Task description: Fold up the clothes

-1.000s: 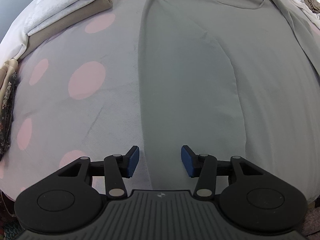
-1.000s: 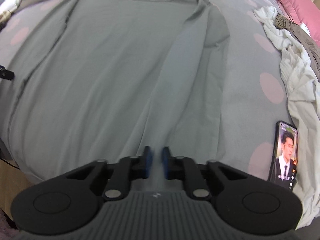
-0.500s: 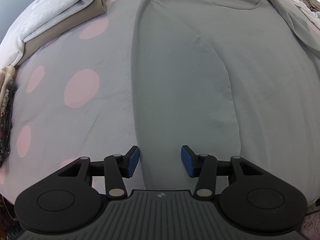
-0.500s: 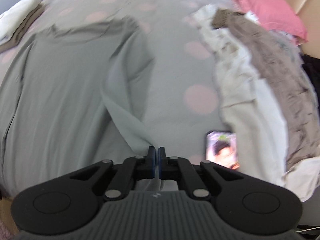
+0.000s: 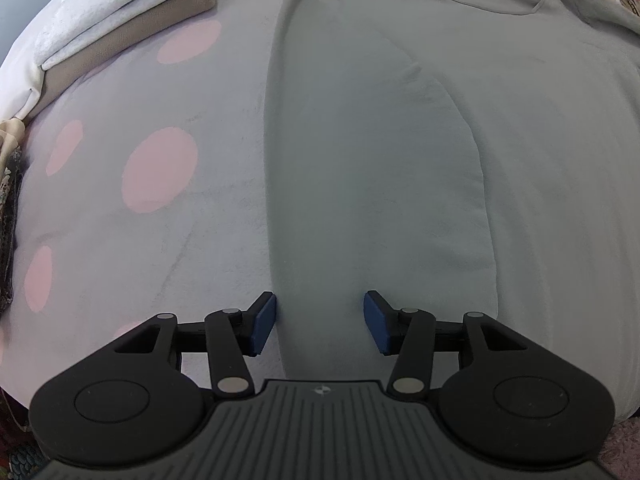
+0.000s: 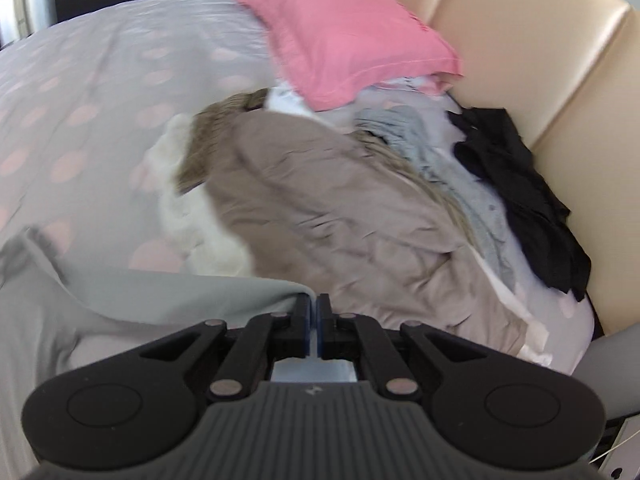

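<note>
A grey bedspread point(image 5: 192, 240) dotted with pink covers the bed, and the grey long-sleeved shirt point(image 5: 400, 140) lies flat on it, running from six up to twelve o'clock ahead of the left gripper point(image 5: 320, 322). That gripper hangs over the shirt's folded left edge with its jaws opening, cloth beneath them but not pinched. The right gripper point(image 6: 313, 326) is clamped tight on a lifted flap of the shirt point(image 6: 180, 292) trailing toward nine o'clock, a heap of unfolded clothes point(image 6: 340, 208) at twelve.
</note>
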Demonstrator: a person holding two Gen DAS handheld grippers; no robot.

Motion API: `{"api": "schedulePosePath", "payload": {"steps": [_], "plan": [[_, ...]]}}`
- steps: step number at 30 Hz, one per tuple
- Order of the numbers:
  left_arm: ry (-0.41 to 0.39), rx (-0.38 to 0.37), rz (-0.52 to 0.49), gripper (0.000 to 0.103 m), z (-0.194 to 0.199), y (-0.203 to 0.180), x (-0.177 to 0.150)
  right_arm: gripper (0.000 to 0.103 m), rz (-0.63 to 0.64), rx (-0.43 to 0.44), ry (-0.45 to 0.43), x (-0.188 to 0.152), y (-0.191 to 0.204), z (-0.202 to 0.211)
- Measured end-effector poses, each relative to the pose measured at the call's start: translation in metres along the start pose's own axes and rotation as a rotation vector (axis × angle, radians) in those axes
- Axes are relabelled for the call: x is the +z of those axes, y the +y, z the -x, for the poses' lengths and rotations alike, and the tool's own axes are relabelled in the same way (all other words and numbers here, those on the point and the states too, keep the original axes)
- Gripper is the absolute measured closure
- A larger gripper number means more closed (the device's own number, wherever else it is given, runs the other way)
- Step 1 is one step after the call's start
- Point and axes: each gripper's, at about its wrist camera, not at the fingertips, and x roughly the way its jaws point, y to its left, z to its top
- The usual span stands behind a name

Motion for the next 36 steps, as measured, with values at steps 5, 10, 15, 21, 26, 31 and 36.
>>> {"api": "schedulePosePath", "payload": {"steps": [5,10,15,21,26,31,36], "plan": [[0.002,-0.005,0.013,0.052,-0.005,0.003,0.004,0.100,-0.085,-0.004,0.053,0.021,-0.019,-0.056],[0.002,0.001,0.010,0.051,-0.007,0.002,0.006,0.096,-0.064,-0.027,0.074,0.017,-0.009,-0.090],[0.002,0.008,0.000,0.051,-0.009,0.003,0.009,0.069,-0.063,-0.027,0.002,0.010,-0.017,-0.067],[0.001,0.033,-0.024,0.051,-0.011,-0.004,0.015,0.064,0.049,0.008,-0.098,-0.022,0.004,-0.015],[-0.015,0.035,-0.043,0.051,-0.008,-0.009,0.016,0.064,0.079,0.007,-0.145,-0.049,0.022,-0.001],[-0.021,0.041,-0.057,0.051,-0.011,-0.008,0.014,0.053,0.213,0.062,-0.088,-0.085,0.059,-0.019],[-0.020,0.043,-0.052,0.051,-0.013,-0.009,0.015,0.050,0.288,-0.027,-0.057,-0.095,0.078,-0.049]]}}
